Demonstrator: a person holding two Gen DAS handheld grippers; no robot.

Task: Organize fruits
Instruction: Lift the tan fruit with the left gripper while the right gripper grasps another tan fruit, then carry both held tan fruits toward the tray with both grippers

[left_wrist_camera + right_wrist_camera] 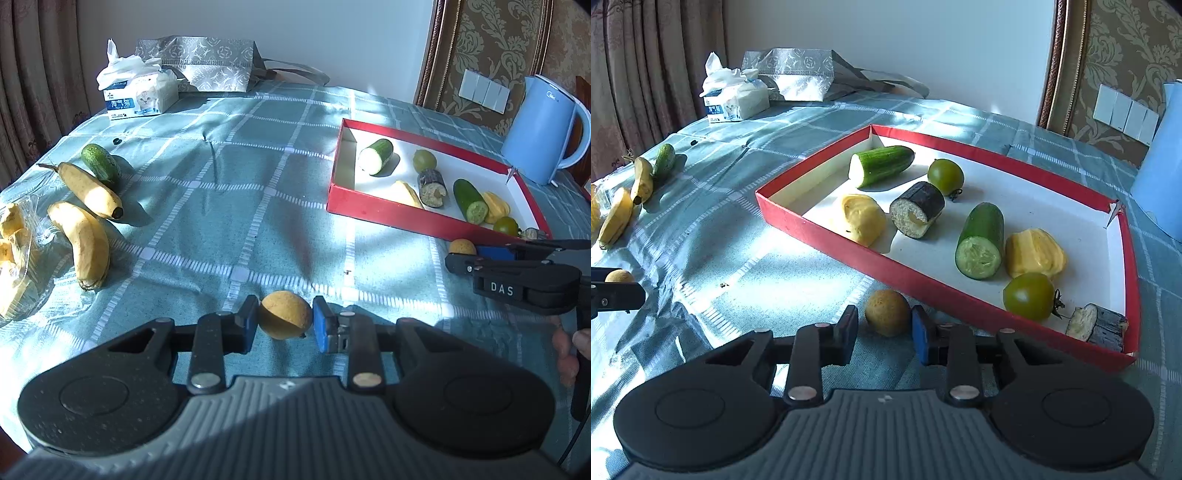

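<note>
Left tongs (285, 320) are clamped on a small round tan fruit (284, 314), both pads touching its sides, above the checked cloth of the tabletop (221, 206). Right tongs (885, 325) are closed on a second round tan fruit (887, 312), which sits on the cloth just beside the near wall of the red box (923, 275). The box holds cucumber pieces (981, 240), green tomatoes (1028, 295), yellow fruit pieces and dark-skinned cut pieces; two bananas (90, 190) lie well apart at left

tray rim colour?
Red outside, white inside; the tray shows best in the right wrist view.
</note>
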